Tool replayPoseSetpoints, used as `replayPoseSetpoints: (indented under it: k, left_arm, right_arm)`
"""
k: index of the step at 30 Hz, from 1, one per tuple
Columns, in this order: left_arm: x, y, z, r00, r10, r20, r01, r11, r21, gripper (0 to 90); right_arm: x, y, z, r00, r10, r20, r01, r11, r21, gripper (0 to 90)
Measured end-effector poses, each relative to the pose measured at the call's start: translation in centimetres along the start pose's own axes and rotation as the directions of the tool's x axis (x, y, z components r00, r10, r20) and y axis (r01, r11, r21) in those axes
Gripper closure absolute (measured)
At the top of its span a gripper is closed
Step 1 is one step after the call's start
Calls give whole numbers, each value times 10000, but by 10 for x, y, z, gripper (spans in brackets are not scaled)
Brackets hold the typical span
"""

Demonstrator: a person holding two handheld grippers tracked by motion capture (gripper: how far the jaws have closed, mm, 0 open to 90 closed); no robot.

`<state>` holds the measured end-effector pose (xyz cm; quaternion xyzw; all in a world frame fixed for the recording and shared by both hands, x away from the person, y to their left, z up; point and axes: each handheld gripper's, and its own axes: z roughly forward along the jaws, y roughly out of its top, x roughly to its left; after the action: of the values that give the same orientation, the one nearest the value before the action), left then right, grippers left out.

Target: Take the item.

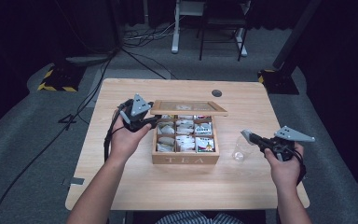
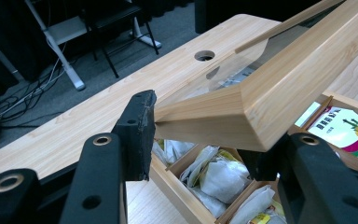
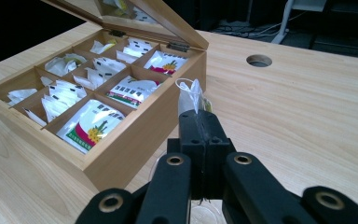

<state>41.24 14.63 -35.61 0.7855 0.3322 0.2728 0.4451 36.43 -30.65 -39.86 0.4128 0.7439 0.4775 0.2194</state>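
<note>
Tea bag (image 3: 192, 95) pinched in your right gripper (image 3: 200, 122) beside the tea box (image 1: 185, 160); your left gripper (image 2: 200, 140) clamps its lid (image 2: 279, 93).

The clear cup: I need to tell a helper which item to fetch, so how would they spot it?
On the wooden table find the tea box lettered TEA. Just right of its front corner stands the clear cup, below the right gripper. It is the see-through item there.

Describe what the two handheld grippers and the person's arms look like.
Both the left gripper and the right gripper are black, each with two flat-padded jaws studded with brass-ringed bolt holes and a grey three-cornered plate on top. A black cable trails from each. The forearms are bare, with no sleeves in view.
</note>
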Motion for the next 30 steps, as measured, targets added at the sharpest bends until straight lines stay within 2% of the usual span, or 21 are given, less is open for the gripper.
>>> replayPoseSetpoints:
  k: [22, 30]
  left_arm:
    - [1, 1, 1, 10000, -46, 43, 46, 10000, -16, 511]
    - [1, 1, 1, 10000, -33, 25, 33, 10000, -9, 511]
  right_arm:
    - [-4, -17, 8, 9993, 374, 52, -375, 9989, 288, 900]
    - [-5, -19, 10, 9995, 322, 22, -322, 9988, 358, 882]
